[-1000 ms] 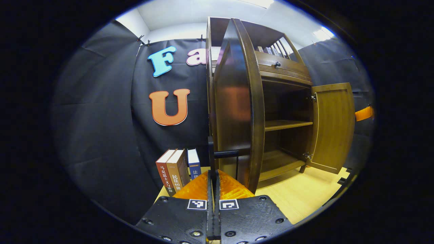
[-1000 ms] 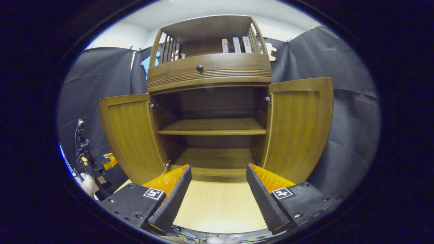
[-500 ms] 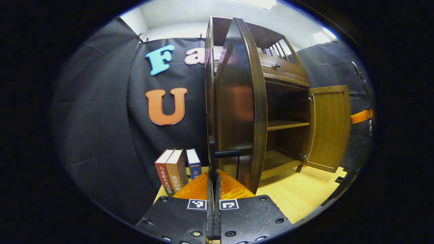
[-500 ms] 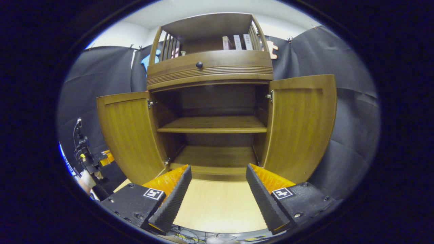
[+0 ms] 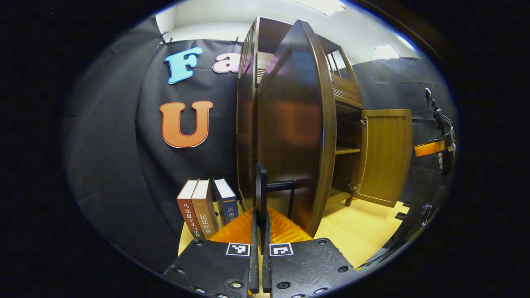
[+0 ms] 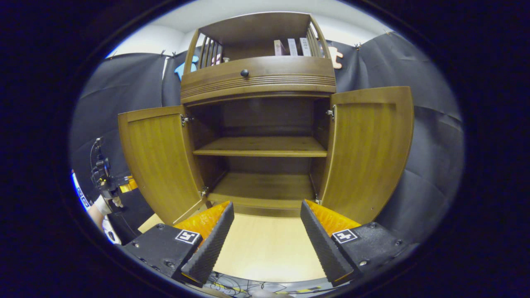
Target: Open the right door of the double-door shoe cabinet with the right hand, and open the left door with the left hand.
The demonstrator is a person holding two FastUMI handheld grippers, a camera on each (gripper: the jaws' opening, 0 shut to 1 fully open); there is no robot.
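In the left gripper view the left gripper (image 5: 259, 231) has its two fingers clenched together on the black bar handle (image 5: 261, 186) of the left door (image 5: 296, 128), which rises straight up out of the slit between the pads; the handle's short crosspiece runs from there to the door's dark outer face just beyond the fingertips. That door stands swung far out from the shoe cabinet (image 5: 246, 124), seen almost edge-on, and past its rim the right door (image 5: 387, 155) hangs open, with the other gripper, orange and black, near the view's right edge. Three books (image 5: 205, 209) stand upright on the pale wooden floor (image 5: 360, 231) against the black cloth, just left of the cabinet's foot. In the right gripper view the right gripper (image 6: 267, 231) is released, its ribbed pads (image 6: 209, 248) spread wide and touching nothing, the cabinet's bare lower shelf (image 6: 261, 147) and bottom board lying well ahead between them, and both doors folded outward. Compared with a second ago, the left door has swung further round, so more of its outer face fills the left gripper view and less of the interior shows; in the right gripper view the cabinet sits slightly higher, the fingers' spread unchanged.
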